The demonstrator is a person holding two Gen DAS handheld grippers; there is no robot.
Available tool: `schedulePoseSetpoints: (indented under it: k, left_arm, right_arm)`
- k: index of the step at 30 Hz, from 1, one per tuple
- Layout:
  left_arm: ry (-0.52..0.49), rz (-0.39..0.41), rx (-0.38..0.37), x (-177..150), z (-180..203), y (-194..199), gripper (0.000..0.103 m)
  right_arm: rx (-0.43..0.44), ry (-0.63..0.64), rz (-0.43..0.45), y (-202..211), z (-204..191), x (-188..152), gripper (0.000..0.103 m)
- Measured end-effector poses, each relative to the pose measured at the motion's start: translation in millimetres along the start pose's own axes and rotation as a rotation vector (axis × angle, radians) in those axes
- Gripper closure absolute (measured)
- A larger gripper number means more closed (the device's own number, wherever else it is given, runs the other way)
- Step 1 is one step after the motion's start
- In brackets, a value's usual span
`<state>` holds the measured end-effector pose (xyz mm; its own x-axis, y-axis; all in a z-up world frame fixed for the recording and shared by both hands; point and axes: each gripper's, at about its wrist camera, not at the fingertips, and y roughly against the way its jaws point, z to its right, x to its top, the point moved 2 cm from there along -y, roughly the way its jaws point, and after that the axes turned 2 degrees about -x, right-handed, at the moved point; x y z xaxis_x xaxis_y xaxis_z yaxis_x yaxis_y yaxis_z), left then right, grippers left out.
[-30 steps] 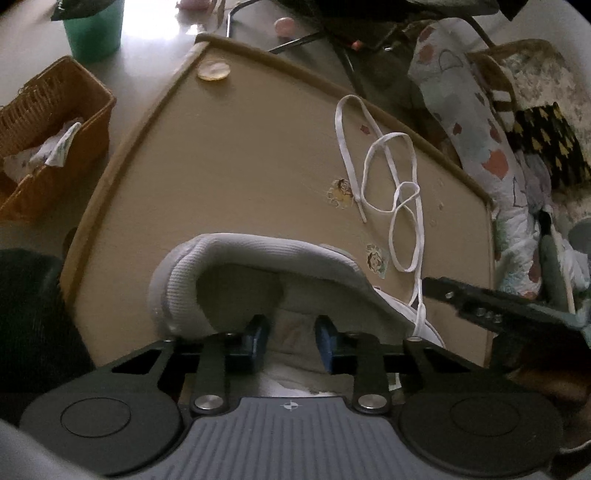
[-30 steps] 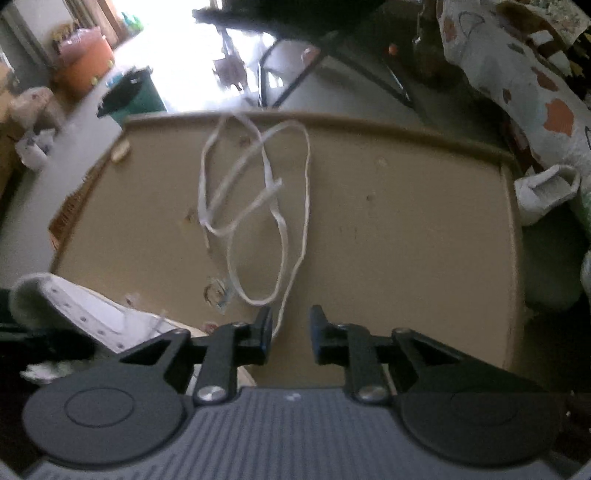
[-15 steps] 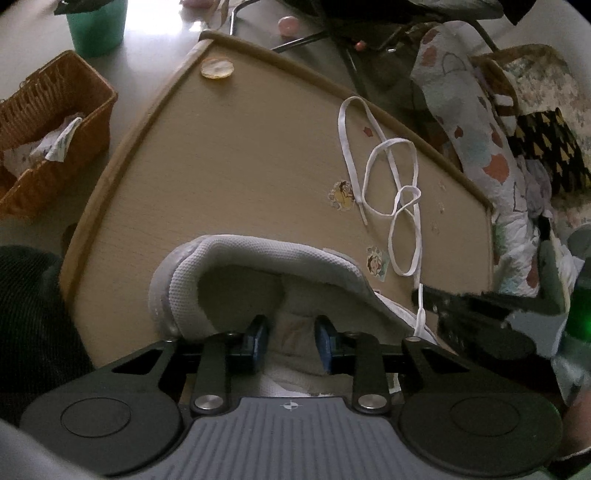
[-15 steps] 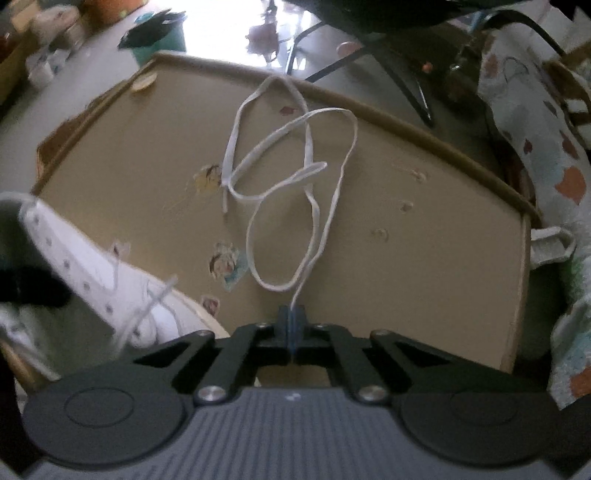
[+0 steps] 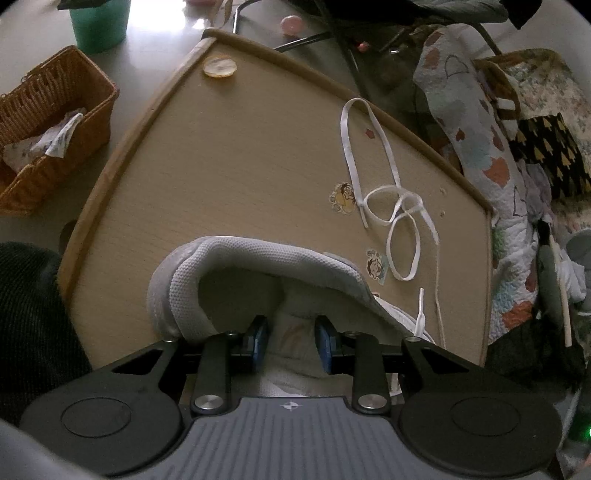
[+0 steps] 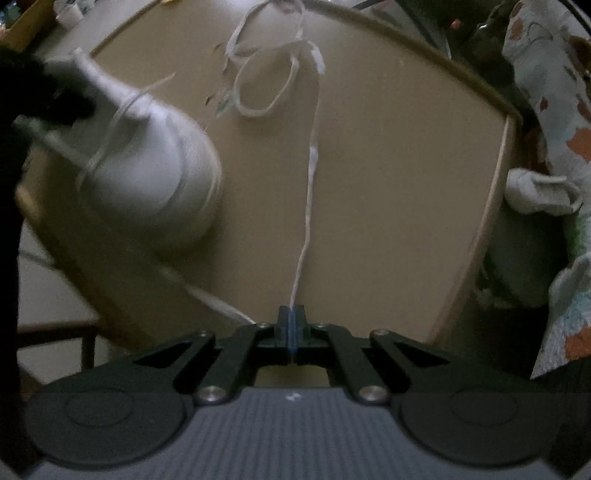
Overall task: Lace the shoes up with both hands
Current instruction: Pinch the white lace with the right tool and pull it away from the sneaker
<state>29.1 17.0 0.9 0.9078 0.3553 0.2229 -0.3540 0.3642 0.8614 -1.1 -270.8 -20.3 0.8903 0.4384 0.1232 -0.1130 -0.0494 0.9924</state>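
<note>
Right claw (image 6: 291, 334) pinches the shoelace (image 6: 310, 173), which trails to far loops on the table (image 5: 258, 155). Left claw (image 5: 291, 341) seemingly grips the tongue of the near white shoe (image 5: 258, 266). Draw gently, avoiding tangles.

A wicker basket (image 5: 55, 122) and green bin (image 5: 99, 22) sit beside the table (image 5: 221, 155), with what may be a quilt (image 5: 476, 144) opposite

White shoe (image 5: 258, 266) upright, white lace (image 6: 310, 162) looped
</note>
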Motion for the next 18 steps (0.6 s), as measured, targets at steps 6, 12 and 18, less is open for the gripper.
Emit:
schedulePoseSetpoints:
  k: [6,12,18]
  left_arm:
    - [-0.004,0.001,-0.001,0.6,0.0,-0.7,0.071]
    - [-0.007,0.004,0.0,1.1,-0.3,-1.5,0.071]
    - [-0.016,0.01,-0.001,-0.2,0.4,-1.5,0.071]
  right_arm:
    - [0.139,-0.022,0.021,30.2,-0.3,-16.2,0.103]
    - [0.158,-0.109,0.157,77.9,25.6,0.1,0.103]
    - [0.04,-0.16,0.152,69.4,54.1,11.7,0.101]
